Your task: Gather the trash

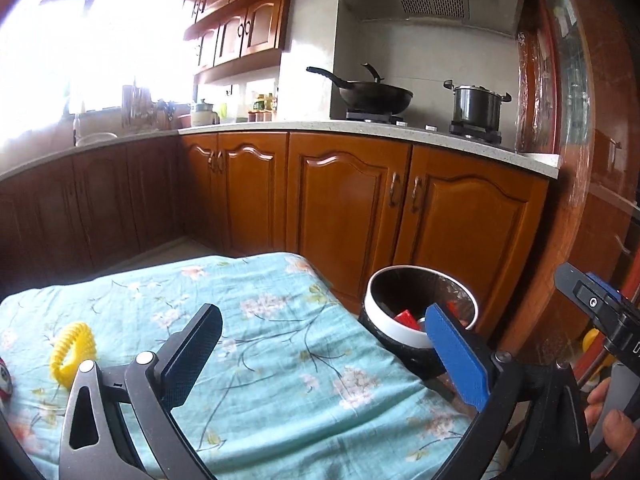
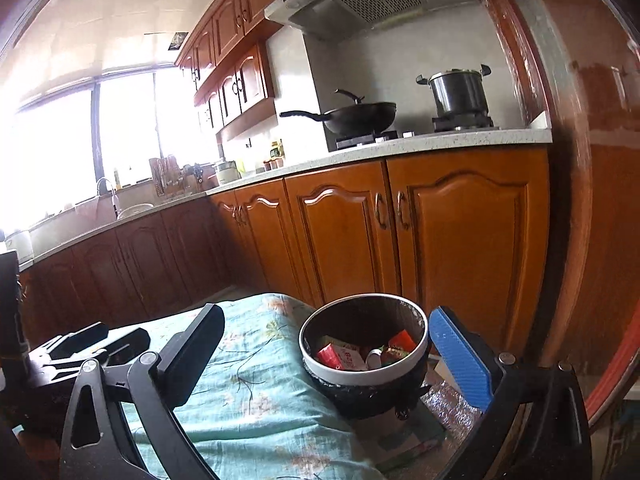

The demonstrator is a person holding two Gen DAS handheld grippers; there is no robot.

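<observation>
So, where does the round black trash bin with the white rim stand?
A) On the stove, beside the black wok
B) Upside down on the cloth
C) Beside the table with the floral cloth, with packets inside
C: the round black trash bin with the white rim stands upright beside the floral cloth, with red packets inside.

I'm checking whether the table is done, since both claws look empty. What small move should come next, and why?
Probably swing the left claw left and down toward the yellow coiled ring lying on the floral cloth. Both claws stand open and empty, the bin already holds wrappers, and the ring is the nearest loose thing, if it counts as trash.
</observation>
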